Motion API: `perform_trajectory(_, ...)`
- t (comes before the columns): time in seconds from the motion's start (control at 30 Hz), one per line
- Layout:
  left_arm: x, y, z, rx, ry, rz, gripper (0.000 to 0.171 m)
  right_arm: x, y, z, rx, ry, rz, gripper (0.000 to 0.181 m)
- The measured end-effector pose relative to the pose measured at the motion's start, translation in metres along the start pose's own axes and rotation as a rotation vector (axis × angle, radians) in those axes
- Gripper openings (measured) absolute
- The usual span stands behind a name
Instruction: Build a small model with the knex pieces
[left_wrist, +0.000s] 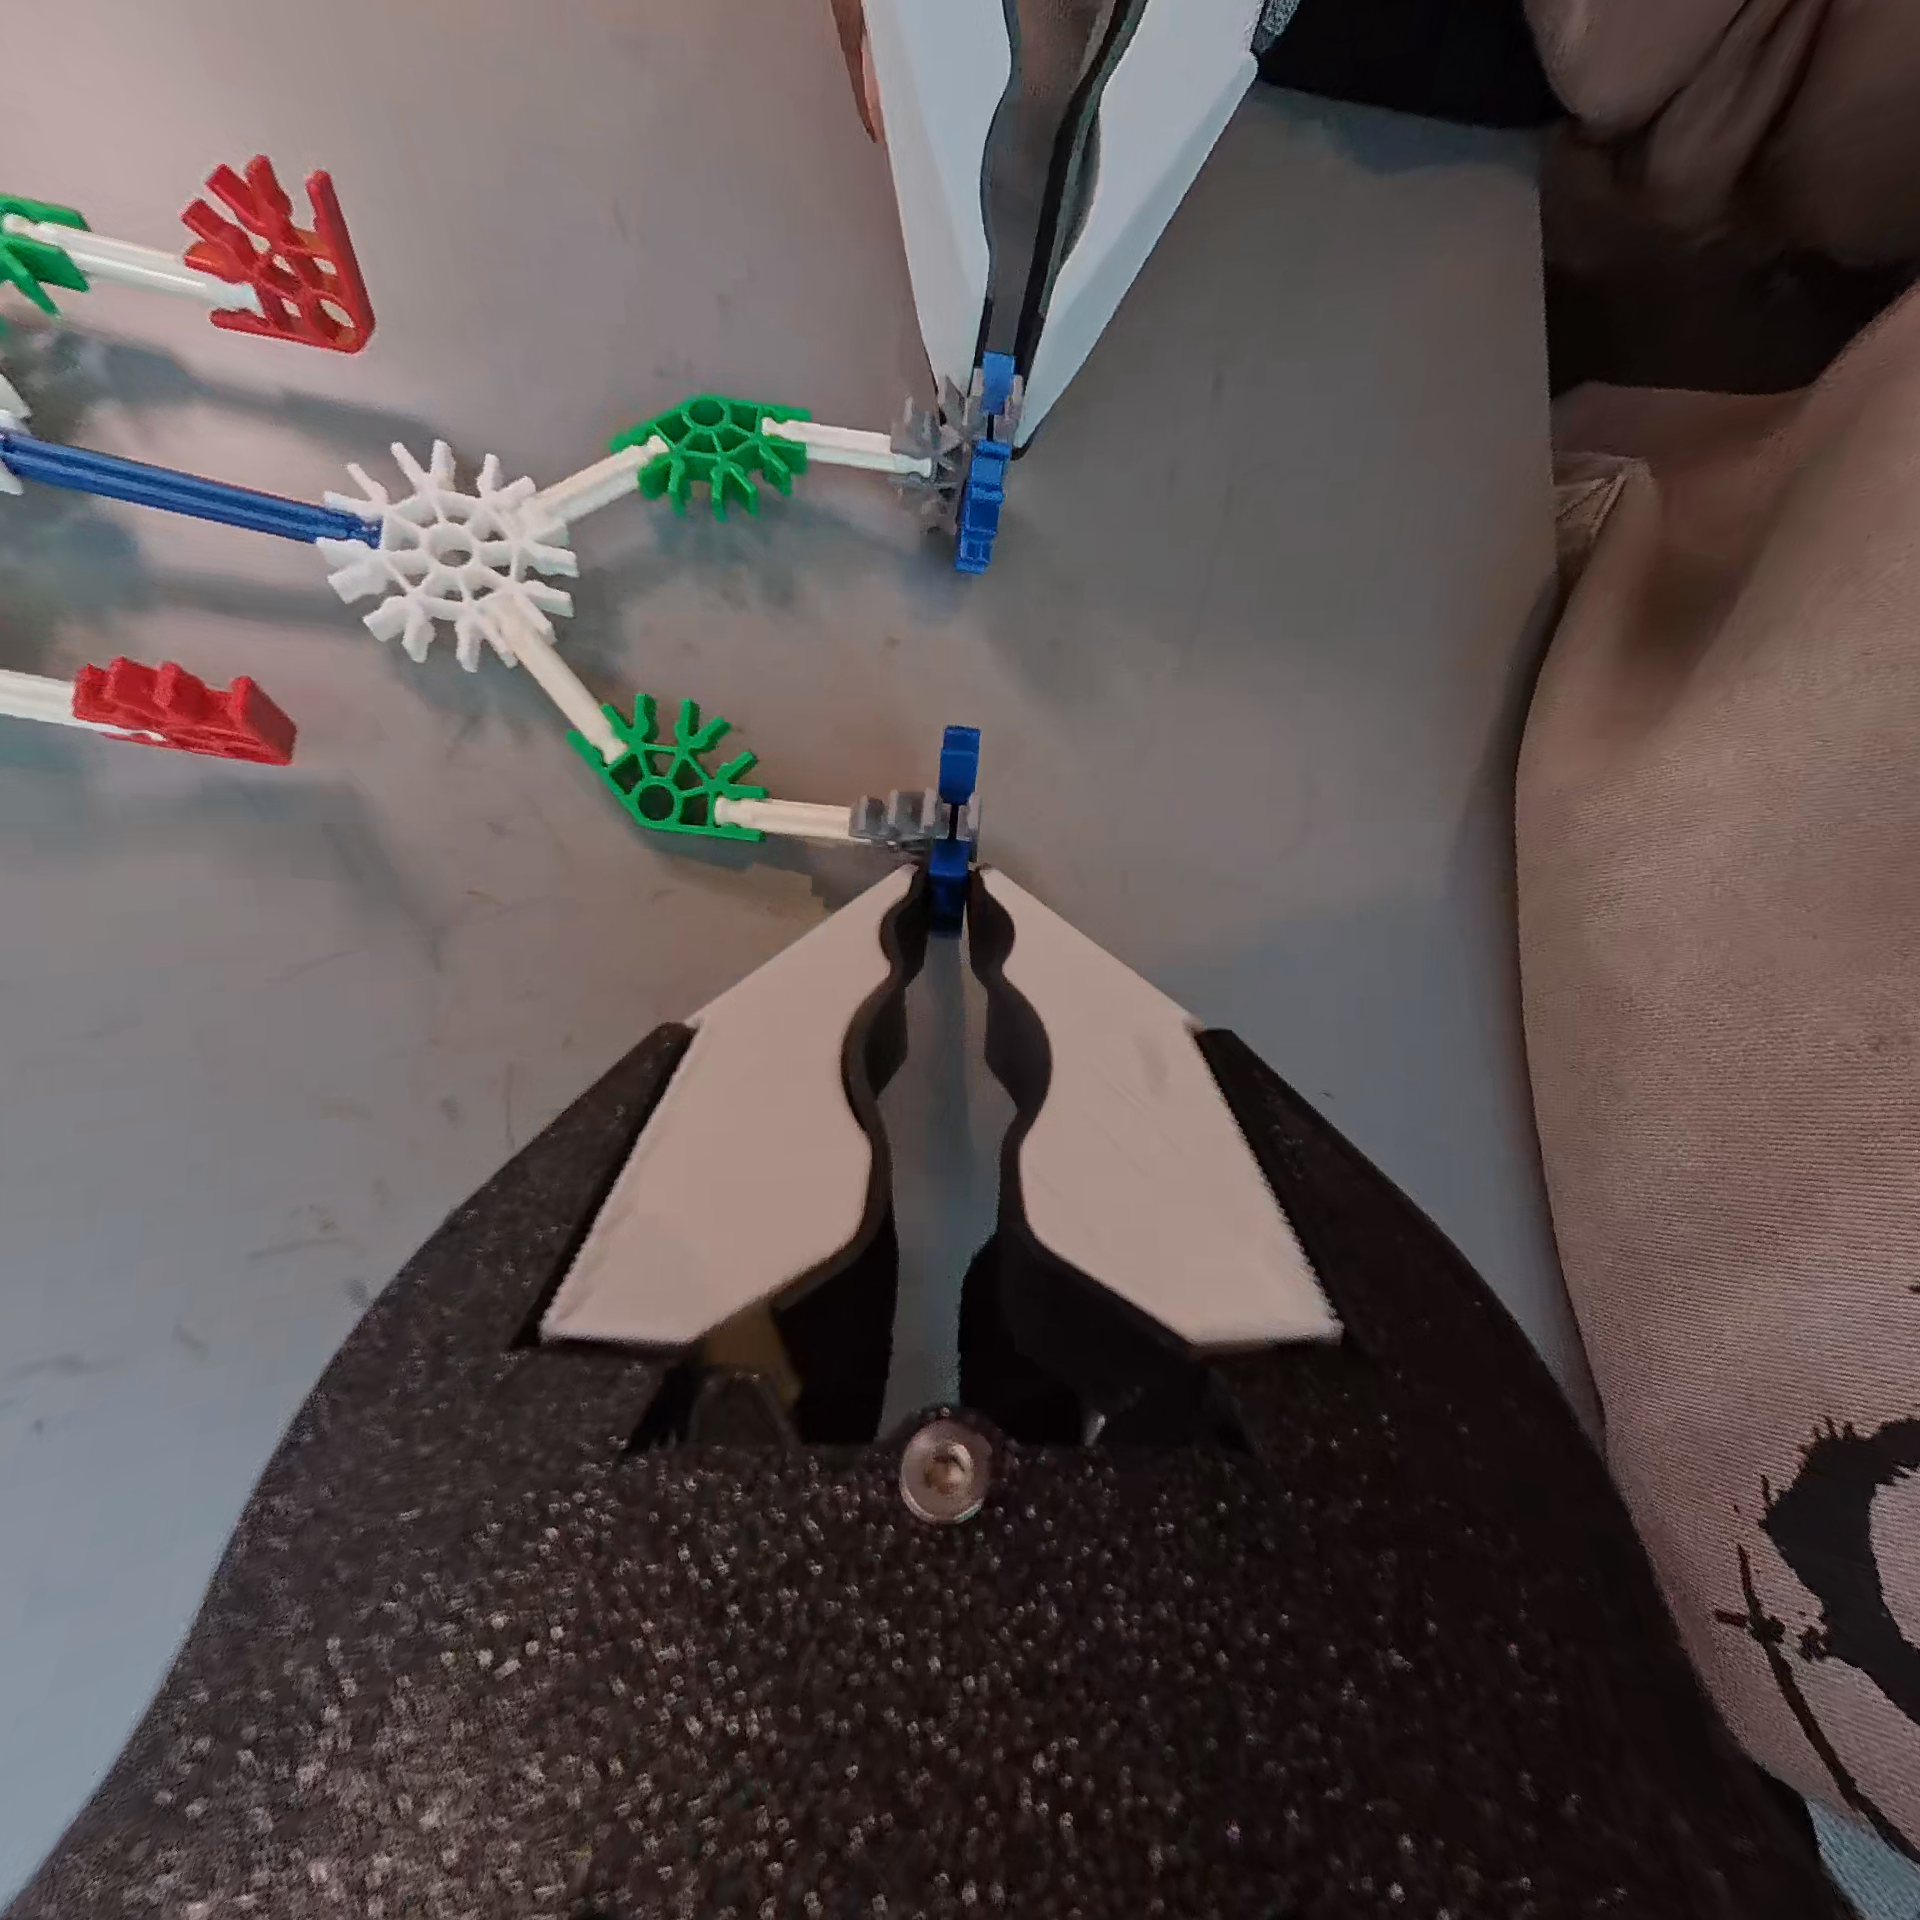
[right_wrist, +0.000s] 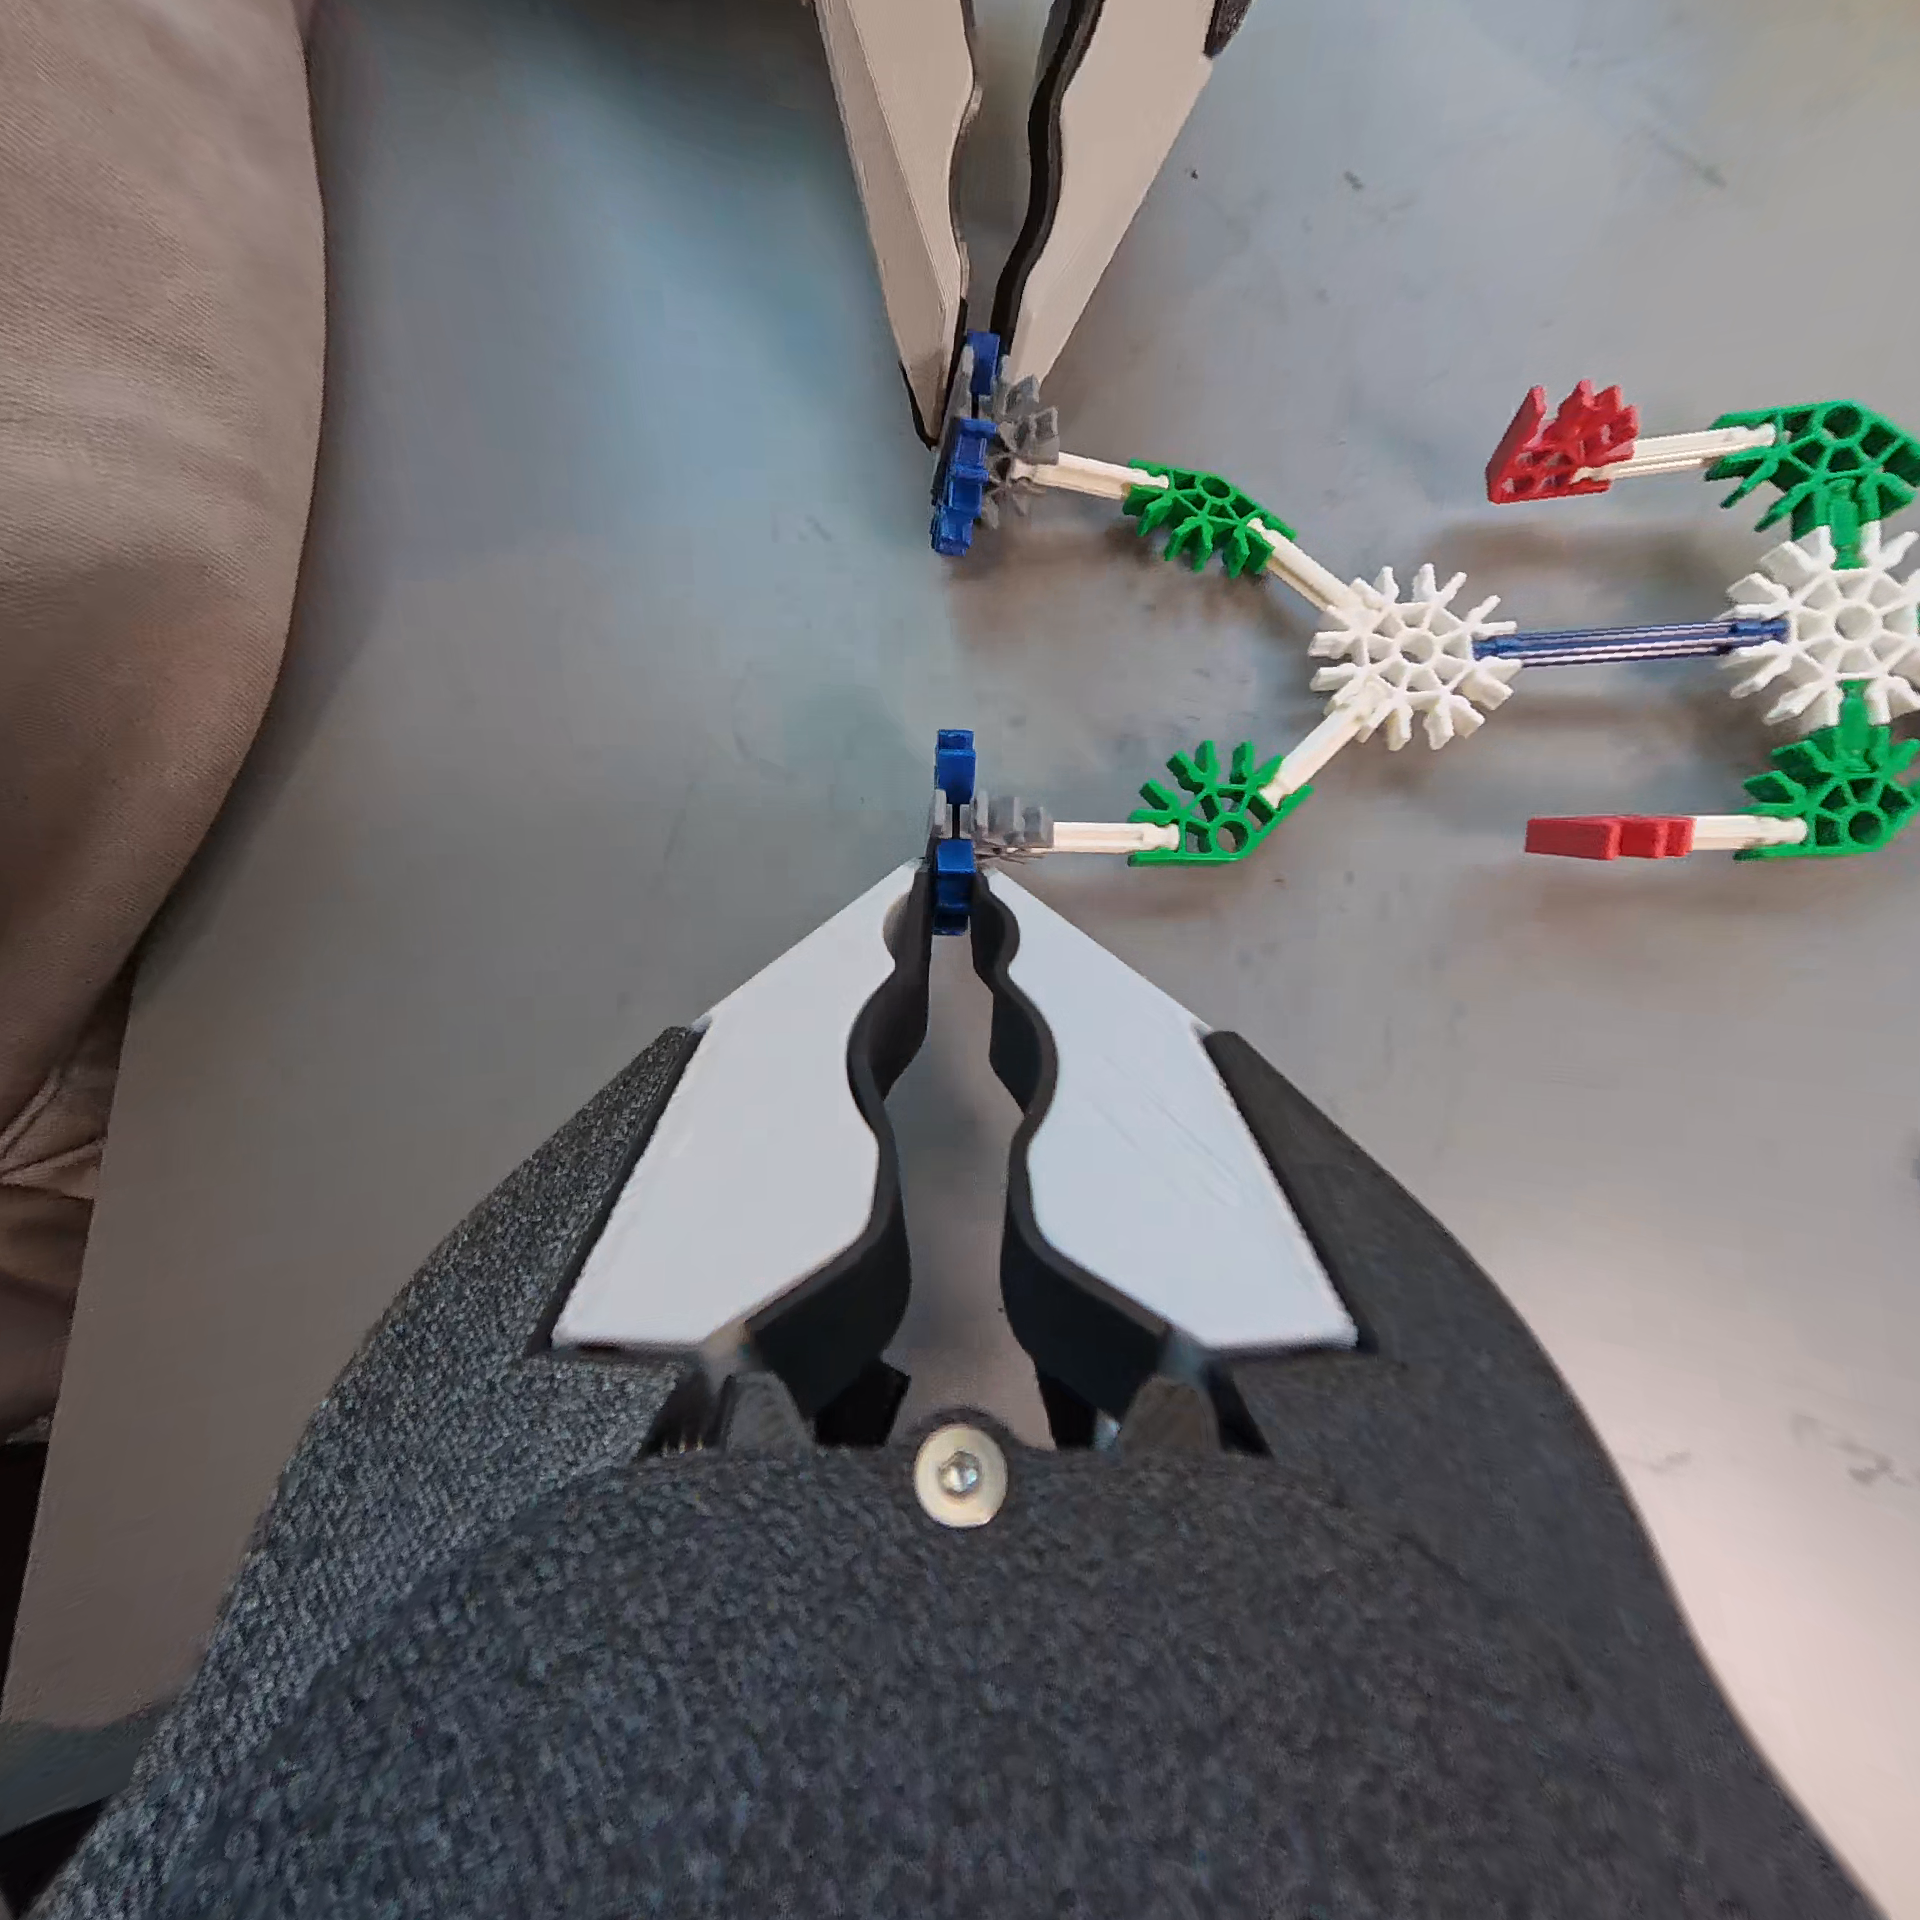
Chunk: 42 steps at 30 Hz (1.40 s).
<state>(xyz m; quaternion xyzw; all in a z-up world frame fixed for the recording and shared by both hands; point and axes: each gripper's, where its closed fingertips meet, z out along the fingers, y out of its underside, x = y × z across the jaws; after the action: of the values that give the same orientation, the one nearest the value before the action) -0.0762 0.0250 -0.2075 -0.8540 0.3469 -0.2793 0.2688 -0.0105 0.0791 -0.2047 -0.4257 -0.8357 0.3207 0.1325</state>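
Observation:
A toy model of rods and connectors lies on the grey table. A white snowflake hub sends two white rods out to green connectors, each leading to a grey connector crossed with a blue connector. My left gripper is shut on the near blue connector. My right gripper is shut on the other blue connector, at the second branch's end. Each gripper shows at the top of the other's view: the right gripper and the left gripper.
The model goes on past the hub along a blue rod to a second white hub, with green connectors and two red end pieces. A person's beige clothing lies along the table edge beside both grippers. My right fingertips sit around 9 cm from my left ones.

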Motion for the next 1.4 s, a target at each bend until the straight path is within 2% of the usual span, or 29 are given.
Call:
perform_trajectory(0.13,0.005,-0.001,-0.002,-0.004,0.029,-0.024,0.005,-0.002,0.003,-0.002,-0.137,0.005,-0.065,0.004)
perform_trajectory(0.3,0.007,-0.001,0.003,-0.063,-0.013,-0.014,0.004,-0.001,0.003,-0.004,-0.344,0.017,-0.147,0.004)
perform_trajectory(0.43,0.008,0.002,0.003,-0.119,-0.071,0.028,0.004,-0.001,0.001,-0.003,-0.399,0.016,-0.160,0.004)
perform_trajectory(0.6,0.007,0.005,0.000,-0.179,-0.138,0.074,0.004,0.001,-0.001,0.000,-0.306,-0.006,-0.103,0.004)
perform_trajectory(0.73,0.004,0.002,-0.002,-0.151,-0.145,0.083,0.005,0.004,-0.003,0.001,-0.246,0.006,-0.078,0.004)
perform_trajectory(0.83,0.006,-0.003,-0.010,-0.081,-0.094,0.062,0.006,0.005,-0.002,-0.001,-0.198,0.015,-0.053,0.006)
perform_trajectory(0.9,0.009,-0.009,-0.018,-0.001,-0.034,0.038,0.011,0.005,-0.002,-0.004,-0.143,0.002,-0.014,0.014)
perform_trajectory(0.97,0.006,-0.016,-0.029,0.086,0.010,0.001,0.012,0.006,-0.006,-0.009,-0.048,-0.017,0.031,0.020)
perform_trajectory(1.07,-0.022,-0.023,-0.040,0.212,-0.048,-0.078,0.014,0.011,-0.019,-0.020,0.155,-0.029,0.067,0.024)
perform_trajectory(1.13,-0.044,-0.028,-0.045,0.310,-0.092,-0.155,0.018,0.026,-0.027,-0.031,0.289,0.015,0.118,0.023)
perform_trajectory(1.2,-0.062,-0.031,-0.049,0.399,-0.131,-0.214,0.020,0.044,-0.027,-0.038,0.341,0.095,0.146,0.023)
perform_trajectory(1.3,-0.080,-0.031,-0.054,0.448,-0.211,-0.248,0.024,0.068,-0.023,-0.040,0.345,0.241,0.155,0.022)
perform_trajectory(1.4,-0.089,-0.028,-0.053,0.429,-0.275,-0.240,0.031,0.082,-0.016,-0.031,0.290,0.341,0.160,0.024)
